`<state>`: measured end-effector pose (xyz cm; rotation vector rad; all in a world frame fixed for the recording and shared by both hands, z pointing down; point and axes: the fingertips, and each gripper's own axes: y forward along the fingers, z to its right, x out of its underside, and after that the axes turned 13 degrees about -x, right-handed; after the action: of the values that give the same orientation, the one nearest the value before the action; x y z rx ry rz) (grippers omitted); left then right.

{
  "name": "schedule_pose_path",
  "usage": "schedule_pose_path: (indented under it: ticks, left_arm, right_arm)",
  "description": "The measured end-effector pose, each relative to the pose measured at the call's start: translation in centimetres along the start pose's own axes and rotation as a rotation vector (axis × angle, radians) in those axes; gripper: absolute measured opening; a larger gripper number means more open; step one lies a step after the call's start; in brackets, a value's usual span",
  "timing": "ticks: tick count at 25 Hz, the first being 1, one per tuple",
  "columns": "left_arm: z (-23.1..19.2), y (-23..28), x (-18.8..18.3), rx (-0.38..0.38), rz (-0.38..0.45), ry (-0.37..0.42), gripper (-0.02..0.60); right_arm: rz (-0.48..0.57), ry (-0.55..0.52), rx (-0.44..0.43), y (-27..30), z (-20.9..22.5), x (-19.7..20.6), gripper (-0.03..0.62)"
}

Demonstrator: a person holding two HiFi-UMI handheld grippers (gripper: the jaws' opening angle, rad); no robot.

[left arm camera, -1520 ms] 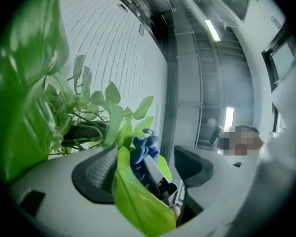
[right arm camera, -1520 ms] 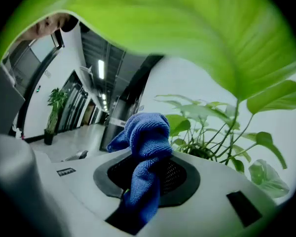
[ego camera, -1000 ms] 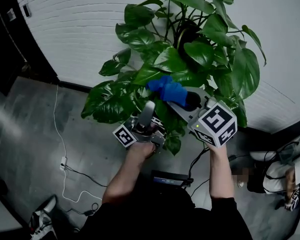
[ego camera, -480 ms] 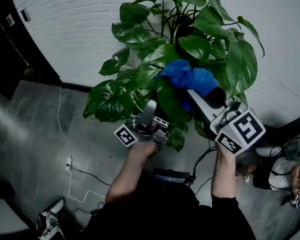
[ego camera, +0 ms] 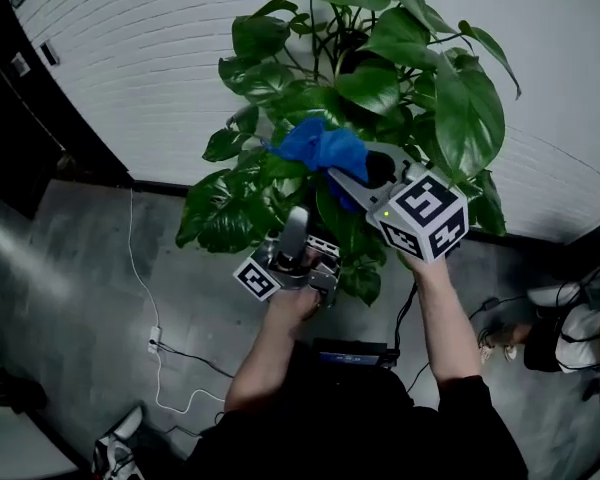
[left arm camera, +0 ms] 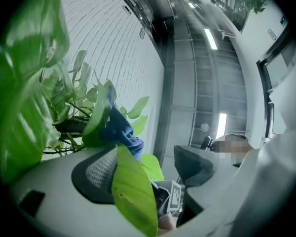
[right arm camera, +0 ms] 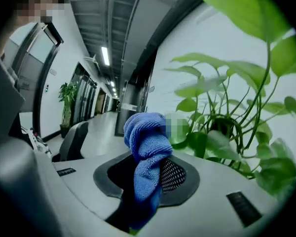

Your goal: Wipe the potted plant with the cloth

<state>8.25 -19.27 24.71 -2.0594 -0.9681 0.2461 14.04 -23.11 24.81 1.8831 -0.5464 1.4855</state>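
Nearest the camera, the left gripper (ego camera: pixel 298 243) is pointing up under the lower leaves. Its jaws are standing apart, and one green leaf (left arm camera: pixel 130 191) is lying against one pad while the other pad is staying clear of it, so nothing is clamped. The right gripper (ego camera: pixel 368 173) is sitting higher and to the right, with its marker cube (ego camera: pixel 423 216) facing the camera. Its jaws are clenching the blue cloth (ego camera: pixel 315 146) — a bunched wad is sticking out past the tips. The cloth is pressing in among the mid-height leaves of the potted plant (ego camera: pixel 380 78), near its centre. The plant is standing beyond both grippers, in front of a white ribbed wall (ego camera: pixel 150 78). Grey floor (ego camera: pixel 80 298) is showing below — a white cable (ego camera: pixel 155 343) is trailing across it at left.
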Motion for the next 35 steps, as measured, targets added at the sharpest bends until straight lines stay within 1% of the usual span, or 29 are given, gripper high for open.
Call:
schedule_pose_path:
  ticks: [3, 6, 11, 16, 18, 20, 21, 22, 24, 25, 26, 27, 28, 29, 30, 33, 35]
  left_arm:
    - [-0.2, -0.3, -0.2, -0.006, -0.002, 0.01, 0.36]
    - [-0.2, -0.4, -0.2, 0.002, 0.0, 0.007, 0.36]
    - [-0.4, -0.5, -0.1, 0.005, 0.012, -0.012, 0.36]
    - [-0.7, -0.4, -0.1, -0.008, 0.013, -0.006, 0.36]
    - [-0.8, -0.5, 0.0, -0.016, 0.008, -0.003, 0.36]
    - [-0.8, -0.5, 0.1, -0.019, 0.002, -0.001, 0.36]
    - [-0.7, -0.5, 0.2, -0.02, 0.0, 0.0, 0.36]
    - [-0.6, -0.4, 0.2, -0.02, -0.002, -0.001, 0.36]
    - [-0.5, -0.4, 0.2, -0.021, -0.003, -0.004, 0.36]
    - [-0.5, -0.4, 0.2, -0.021, -0.004, -0.006, 0.36]
    - [-0.5, -0.4, 0.3, -0.021, -0.003, -0.007, 0.36]
    - [-0.6, -0.5, 0.3, -0.02, -0.001, -0.007, 0.36]
    - [-0.6, -0.6, 0.3, -0.019, 0.001, -0.007, 0.36]
    - [-0.5, -0.6, 0.3, -0.017, 0.002, -0.005, 0.36]
    - [-0.4, -0.6, 0.3, -0.016, 0.002, -0.003, 0.36]
    - [-0.1, -0.4, 0.6, -0.014, -0.004, 0.005, 0.36]
    - [0.0, -0.2, 0.6, -0.01, -0.006, 0.007, 0.36]
  right_arm:
    - [0.031, 0.081, -0.094, 0.3, -1.8, 0.5, 0.117]
    - [0.063, 0.145, -0.161, -0.2, -3.2, 1.0, 0.117]
    - [0.065, 0.148, -0.216, -1.0, -6.3, 2.0, 0.117]
    - [0.079, 0.161, -0.258, -1.8, -8.0, 2.6, 0.117]
    - [0.139, 0.166, -0.299, -2.6, -8.6, 1.7, 0.117]
    - [0.235, 0.152, -0.319, -3.8, -8.8, -0.2, 0.117]
    - [0.287, 0.133, -0.294, -4.6, -8.4, -1.3, 0.117]
    - [0.338, 0.109, -0.241, -5.7, -7.6, -2.6, 0.117]
    - [0.419, 0.056, -0.082, -8.2, -5.0, -4.8, 0.117]
    - [0.43, 0.026, 0.007, -9.2, -3.5, -5.4, 0.117]
    - [0.411, -0.004, 0.089, -10.0, -2.1, -5.7, 0.117]
    - [0.367, -0.03, 0.152, -10.2, -0.9, -5.5, 0.117]
    - [0.312, -0.047, 0.188, -9.8, 0.1, -5.1, 0.117]
    - [0.258, -0.052, 0.189, -9.0, 0.6, -4.4, 0.117]
    - [0.209, -0.048, 0.16, -7.8, 0.7, -3.6, 0.117]
    - [0.082, -0.037, -0.003, -3.7, -1.8, -0.7, 0.117]
    - [0.036, -0.029, -0.093, -2.2, -4.0, 0.7, 0.117]
